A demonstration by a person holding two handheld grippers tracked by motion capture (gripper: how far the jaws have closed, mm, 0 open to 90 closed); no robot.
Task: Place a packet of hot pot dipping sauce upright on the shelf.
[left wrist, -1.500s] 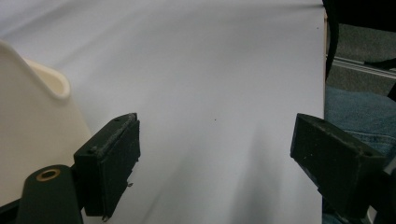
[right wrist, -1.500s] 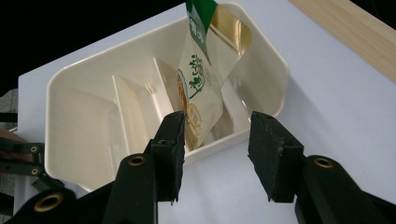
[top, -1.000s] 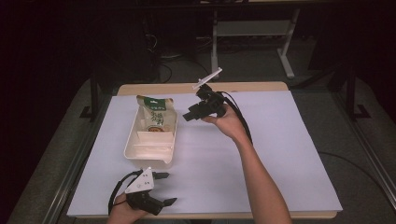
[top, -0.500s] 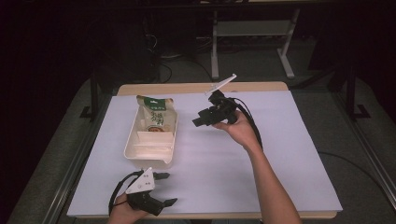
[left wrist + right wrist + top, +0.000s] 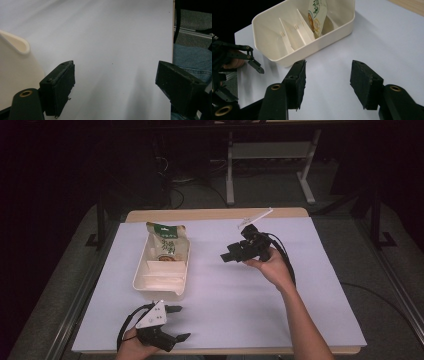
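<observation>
A cream divided bin (image 5: pixel 150 282) (image 5: pixel 275 21) lies on the white table cover at the left. A snack pouch (image 5: pixel 167 245) (image 5: pixel 317 13) with a green top stands upright in the bin's far compartment. My right gripper (image 5: pixel 229 255) (image 5: pixel 327 81) hangs open above the table middle, to the right of the bin, with nothing between its jaws. My left gripper (image 5: pixel 181 322) (image 5: pixel 115 80) rests open at the table's front edge, just in front of the bin, whose rounded corner (image 5: pixel 15 45) rises beside its left jaw. Nothing is between its jaws either.
White dividers (image 5: pixel 294 33) split the bin's near part into narrow slots. The wooden table edge (image 5: pixel 210 214) runs along the back. A metal frame (image 5: pixel 270 155) stands on the dark floor behind the table. A person's jeans (image 5: pixel 192 57) are beyond the front edge.
My right gripper has drawn away from the bin, moving right and toward the table's middle. The left gripper has stayed put.
</observation>
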